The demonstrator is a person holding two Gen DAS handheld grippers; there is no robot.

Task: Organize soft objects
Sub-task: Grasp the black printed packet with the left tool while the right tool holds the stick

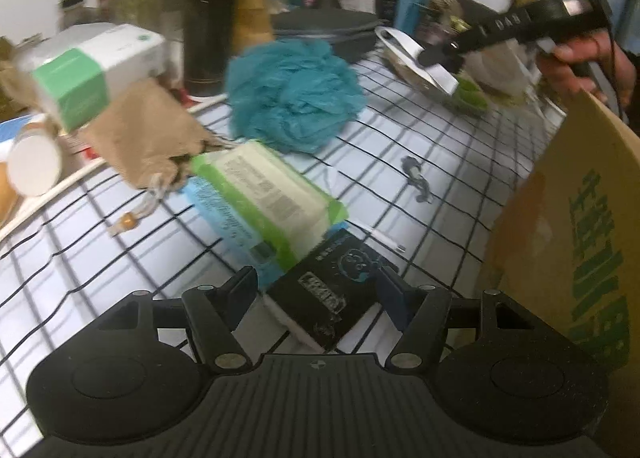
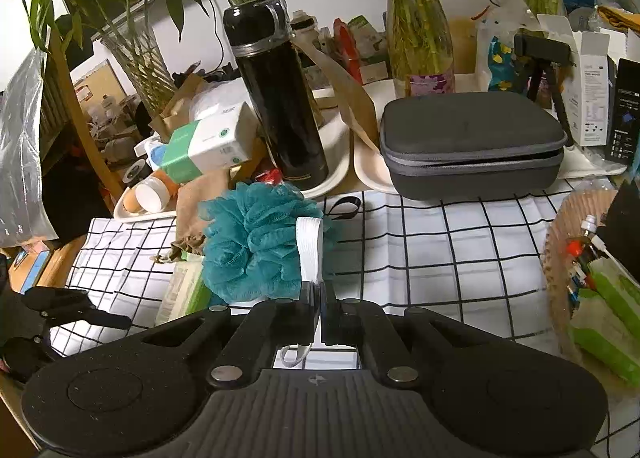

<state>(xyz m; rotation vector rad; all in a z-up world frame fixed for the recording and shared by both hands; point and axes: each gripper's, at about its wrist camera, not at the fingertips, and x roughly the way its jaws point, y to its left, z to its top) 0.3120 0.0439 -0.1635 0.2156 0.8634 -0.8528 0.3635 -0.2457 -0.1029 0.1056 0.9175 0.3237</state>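
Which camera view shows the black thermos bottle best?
The right wrist view: the black thermos bottle stands sharp and whole there, lid to base, in a white tray. The left wrist view shows only its blurred body, top cut off.

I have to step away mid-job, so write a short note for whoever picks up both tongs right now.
Right tongs: shut on a white ribbed strap, in front of the teal bath pouf; I cannot tell whether the strap belongs to it.
Left tongs: open, astride a black packet, not gripping.
On the checked cloth: pouf, green wipes pack overlapping the black packet, burlap pouch.
Done: some green packs lie in the basket.
Left: pouf, wipes, packet, pouch.
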